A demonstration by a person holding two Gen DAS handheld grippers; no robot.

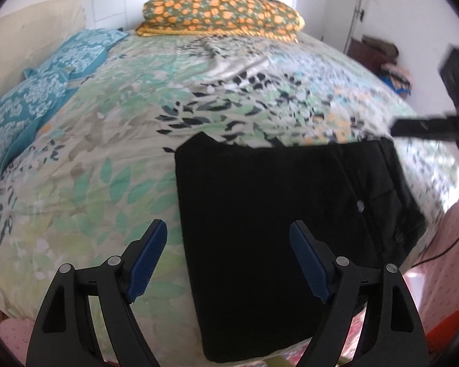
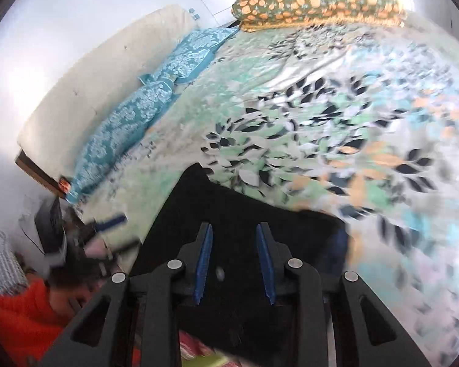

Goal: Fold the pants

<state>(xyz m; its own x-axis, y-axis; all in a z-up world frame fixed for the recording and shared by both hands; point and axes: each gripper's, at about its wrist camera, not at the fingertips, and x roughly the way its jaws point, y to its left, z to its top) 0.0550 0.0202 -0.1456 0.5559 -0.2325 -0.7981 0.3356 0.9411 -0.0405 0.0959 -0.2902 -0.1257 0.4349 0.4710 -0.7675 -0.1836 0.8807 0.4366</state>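
Wide apart, the blue pads of the left gripper point(image 1: 226, 263) hold nothing; its left finger hangs over the bedspread point(image 1: 107, 153) and its right finger over the black pants point(image 1: 260, 208), with no contact that can be made out. The right gripper point(image 2: 234, 263) has its jaws parted by a narrow gap with only the dark cloth seen beyond them, not pinched. The pants lie folded into a squarish black slab on the near part of the bed, close to its front edge, the folded left side straight and the waistband with a pale button point(image 1: 359, 205) toward the right. In the left wrist view its longer side runs from the near edge toward the pillows. Farther off lie two teal patterned pillows point(image 1: 30, 104) by a cream headboard point(image 1: 24, 42) and an orange-flowered pillow point(image 1: 220, 12) at the far edge.
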